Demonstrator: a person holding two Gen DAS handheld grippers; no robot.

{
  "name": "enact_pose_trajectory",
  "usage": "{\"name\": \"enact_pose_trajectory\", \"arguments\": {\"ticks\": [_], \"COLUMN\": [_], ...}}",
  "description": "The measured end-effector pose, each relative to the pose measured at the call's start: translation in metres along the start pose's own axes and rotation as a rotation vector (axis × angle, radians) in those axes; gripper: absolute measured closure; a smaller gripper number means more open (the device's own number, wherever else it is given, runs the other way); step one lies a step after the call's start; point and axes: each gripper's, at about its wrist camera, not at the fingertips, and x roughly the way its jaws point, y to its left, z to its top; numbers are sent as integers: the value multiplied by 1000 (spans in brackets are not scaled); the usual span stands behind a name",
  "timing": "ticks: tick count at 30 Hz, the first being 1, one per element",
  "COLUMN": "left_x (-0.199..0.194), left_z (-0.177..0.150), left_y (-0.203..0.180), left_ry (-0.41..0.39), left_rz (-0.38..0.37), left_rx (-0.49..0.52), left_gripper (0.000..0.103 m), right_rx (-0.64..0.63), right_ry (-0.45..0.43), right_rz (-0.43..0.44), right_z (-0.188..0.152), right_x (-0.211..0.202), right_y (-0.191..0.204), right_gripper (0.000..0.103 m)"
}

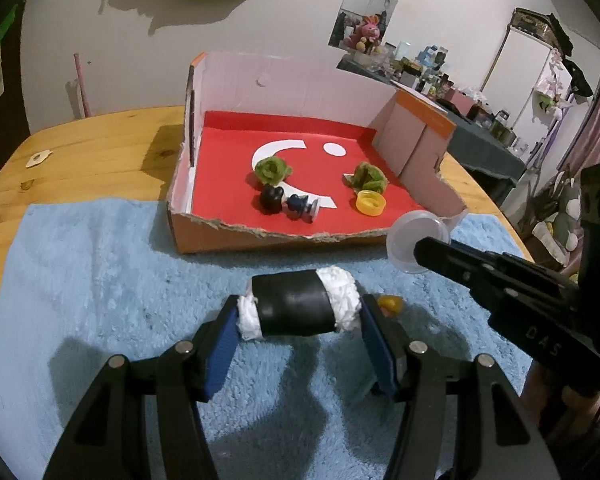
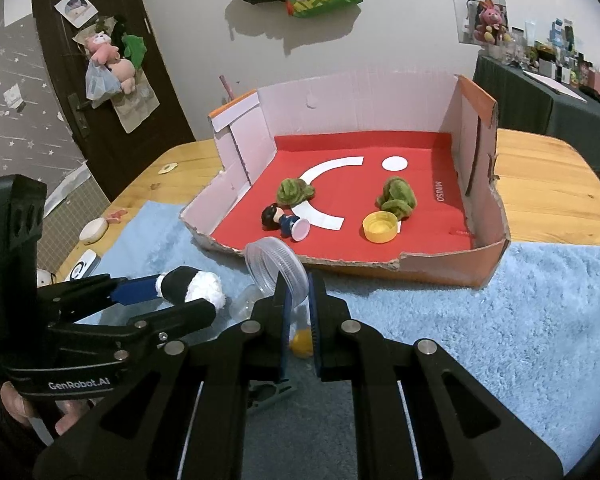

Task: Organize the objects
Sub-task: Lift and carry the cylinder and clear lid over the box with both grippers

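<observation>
The left gripper grasps a black-wrapped white foam roll by its ends — the right gripper is clenched on a clear plastic lid, above the blue towel.

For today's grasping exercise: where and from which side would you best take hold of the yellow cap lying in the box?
Grip the yellow cap across its rim, one finger inside the hollow and one outside. It lies open side up on the red floor, so the thin wall is exposed. Come from above over the box's torn low front edge; the toy crowds its far side, so pinch the near wall.
</observation>
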Motion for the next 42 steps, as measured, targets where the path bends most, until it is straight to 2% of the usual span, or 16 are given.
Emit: {"name": "enact_pose_trajectory", "arguments": {"ticks": [15,26,42], "left_x": [-14,-5,20], "left_z": [20,34,64], "left_y": [9,2,12], "left_ry": [-55,-43,-11], "left_rz": [14,3,-6], "left_rx": [-7,23,7], "left_gripper": [42,42,42], "right_rx": [-2,-3,-5], "right_ry": [-21,-28,-11], "right_rz": [3,-12,-35], "right_z": [7,15,35], "right_x": [-6,-7,7], "right_y": [2,0,-12], "right_gripper": [95,95,95]}}
